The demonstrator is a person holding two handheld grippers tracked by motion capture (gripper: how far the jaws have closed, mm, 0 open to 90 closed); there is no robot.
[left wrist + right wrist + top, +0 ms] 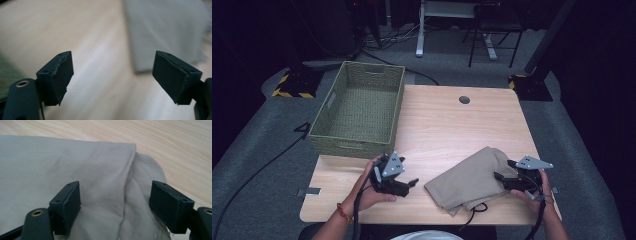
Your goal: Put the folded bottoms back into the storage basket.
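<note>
Folded cloth [472, 180] on table [447, 125], not yet in basket [359, 107]; both grippers' fingers [172, 205] released, grasping nothing.

High view overhead; gripper views close on cloth [472, 180].

You have a light wooden table [447, 125] with a small round hole [464, 100] near its far edge, a green woven basket [358, 107] sitting on its far left corner, and a folded tan cloth [469, 180] lying on its near right part.
</note>
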